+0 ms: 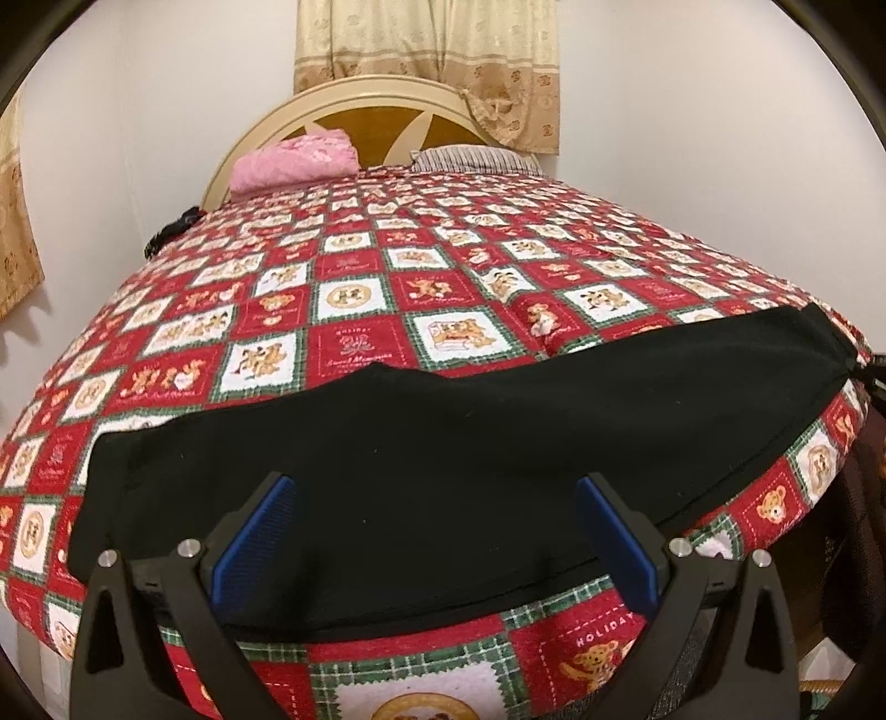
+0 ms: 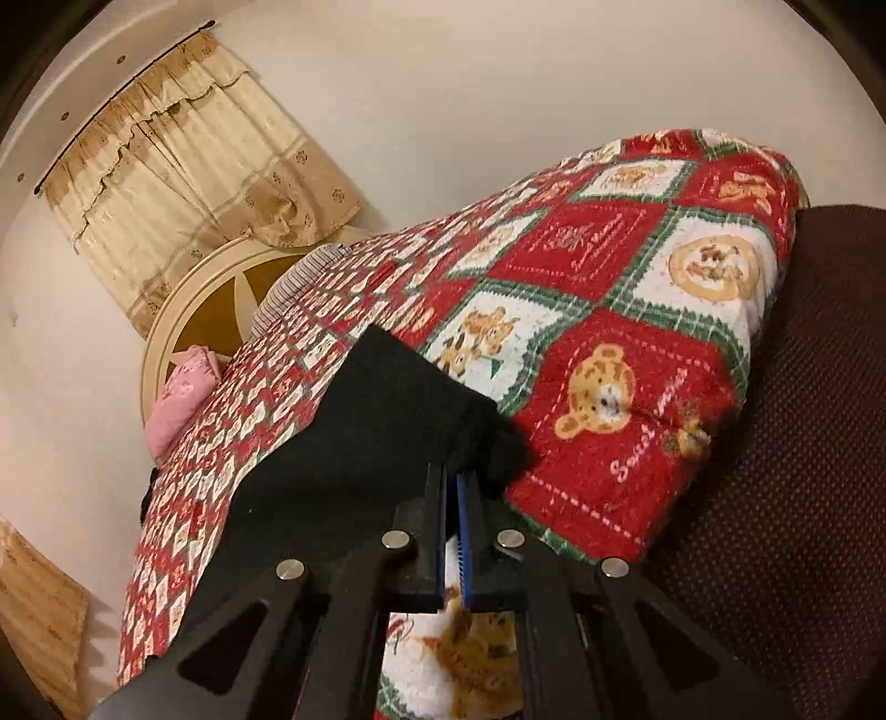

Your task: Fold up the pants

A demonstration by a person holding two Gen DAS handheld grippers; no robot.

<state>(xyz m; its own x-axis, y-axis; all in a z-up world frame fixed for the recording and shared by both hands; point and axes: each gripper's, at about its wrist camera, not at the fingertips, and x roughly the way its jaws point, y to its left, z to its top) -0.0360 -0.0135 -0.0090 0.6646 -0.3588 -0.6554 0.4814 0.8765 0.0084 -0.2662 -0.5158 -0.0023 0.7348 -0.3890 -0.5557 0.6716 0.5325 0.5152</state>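
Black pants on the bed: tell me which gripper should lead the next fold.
Right, probably. The right gripper has its jaws closed at the end of the black pants, apparently pinching it, ready to carry it over. The left gripper is open above the middle of the pants, holding nothing.

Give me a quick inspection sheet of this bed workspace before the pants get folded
Surface: bed with a red teddy-bear quilt, lightly rumpled.
Job's things: black pants lying across the near edge.
Clutter: pink cloth and striped pillow by the headboard.
Grippers: left hand-held gripper open over the pants; right hand-held gripper shut on the pants' end.
Cables: nothing seen.
Surroundings: beige curtain, white wall, dark mesh chair.
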